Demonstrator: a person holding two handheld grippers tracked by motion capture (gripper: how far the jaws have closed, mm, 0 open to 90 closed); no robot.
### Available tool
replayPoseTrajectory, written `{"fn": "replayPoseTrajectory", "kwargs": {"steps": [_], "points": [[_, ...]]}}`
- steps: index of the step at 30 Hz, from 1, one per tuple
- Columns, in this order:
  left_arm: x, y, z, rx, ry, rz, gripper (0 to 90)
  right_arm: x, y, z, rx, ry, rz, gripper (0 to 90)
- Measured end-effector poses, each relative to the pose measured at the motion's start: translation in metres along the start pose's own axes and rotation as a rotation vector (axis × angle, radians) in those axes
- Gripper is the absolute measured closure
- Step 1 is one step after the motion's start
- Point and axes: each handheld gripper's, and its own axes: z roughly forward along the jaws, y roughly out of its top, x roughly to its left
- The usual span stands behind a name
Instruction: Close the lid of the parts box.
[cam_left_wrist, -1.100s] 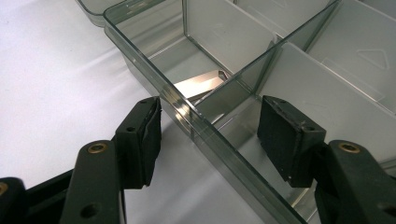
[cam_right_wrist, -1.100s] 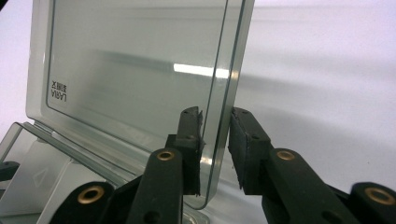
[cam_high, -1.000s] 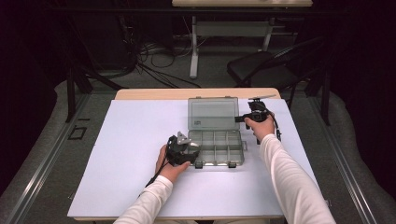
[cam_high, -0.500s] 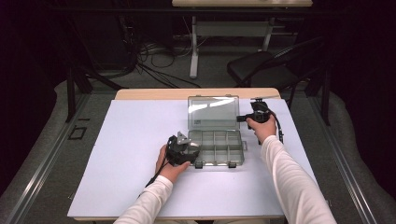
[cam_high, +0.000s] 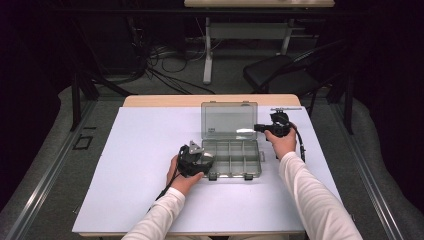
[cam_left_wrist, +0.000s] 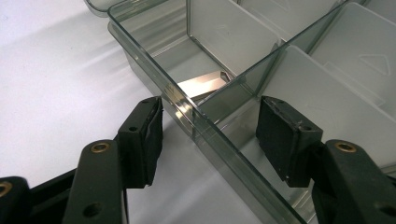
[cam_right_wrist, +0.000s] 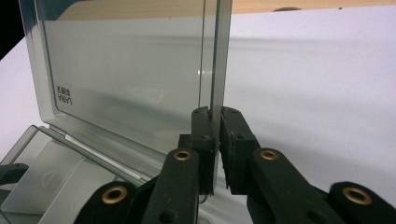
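Swing lid (cam_high: 229, 120), clamped at its side edge between right gripper (cam_high: 261, 127) fingers just closing, slowly over hinge behind box base (cam_high: 232, 159) mid-table, while left gripper (cam_high: 200, 159) fingers, apart, straddle near wall without squeezing.

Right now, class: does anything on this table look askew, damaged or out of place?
Nothing stands out. The clear compartment box sits square on the white table, its lid raised and pinched by the right gripper.
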Motion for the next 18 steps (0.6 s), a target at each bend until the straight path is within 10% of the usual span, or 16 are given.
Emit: {"fn": "replayPoseTrajectory", "kwargs": {"steps": [18], "points": [[0.015, 0.006, -0.021, -0.049, -0.022, -0.066, 40.9, 0.002, -0.007, -0.002, -0.05, -0.01, -0.017, 84.9]]}}
